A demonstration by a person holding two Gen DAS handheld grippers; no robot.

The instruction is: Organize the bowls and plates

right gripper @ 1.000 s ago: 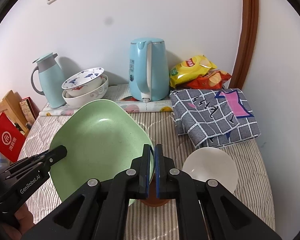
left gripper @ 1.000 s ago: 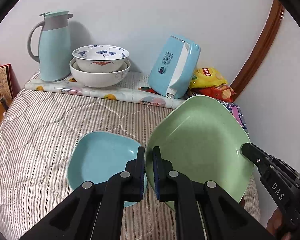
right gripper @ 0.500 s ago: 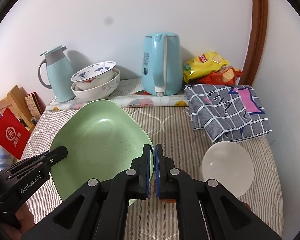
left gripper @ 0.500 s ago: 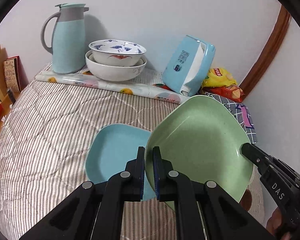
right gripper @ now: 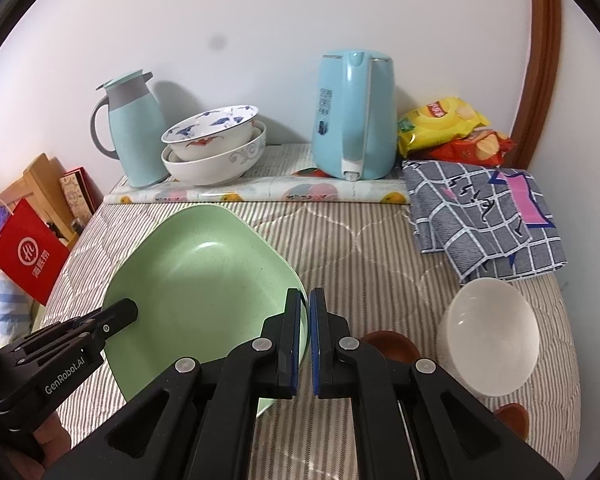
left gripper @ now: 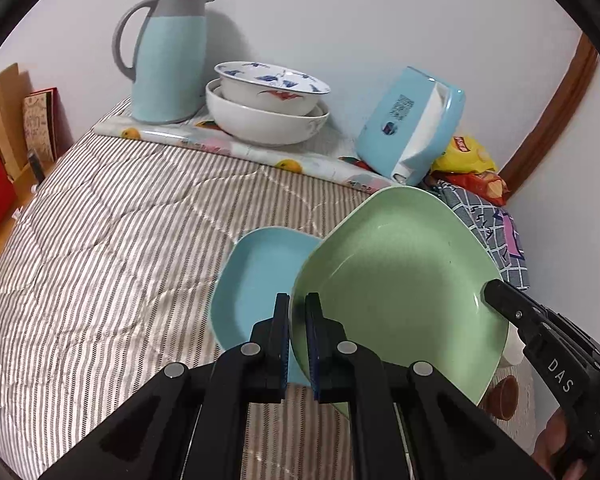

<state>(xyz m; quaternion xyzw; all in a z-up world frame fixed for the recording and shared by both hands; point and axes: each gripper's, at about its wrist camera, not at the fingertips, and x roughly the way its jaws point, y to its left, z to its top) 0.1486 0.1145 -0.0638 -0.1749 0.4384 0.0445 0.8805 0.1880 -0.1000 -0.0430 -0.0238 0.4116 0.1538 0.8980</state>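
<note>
Both grippers hold one green square plate (left gripper: 400, 280) above the striped bed cover, tilted. My left gripper (left gripper: 297, 312) is shut on its left rim; my right gripper (right gripper: 305, 308) is shut on its right rim, the plate (right gripper: 196, 284) lying to its left. A light blue square plate (left gripper: 260, 280) lies on the cover, partly under the green plate. Two stacked bowls (left gripper: 268, 108) stand at the back, also in the right wrist view (right gripper: 216, 148). A white bowl (right gripper: 490, 332) sits on the cover at the right.
A teal thermos jug (left gripper: 168, 52) and a blue kettle (right gripper: 354, 116) stand on a rolled mat by the wall. Snack bags (right gripper: 448, 128) and a checked cloth (right gripper: 484, 216) lie at the back right. Small brown dishes (right gripper: 392, 346) lie near the white bowl. A red bag (right gripper: 28, 252) stands left.
Both grippers have carried the green plate leftward and forward; the blue plate now sits partly under its left edge. The white bowl has slid further right in the right wrist view.
</note>
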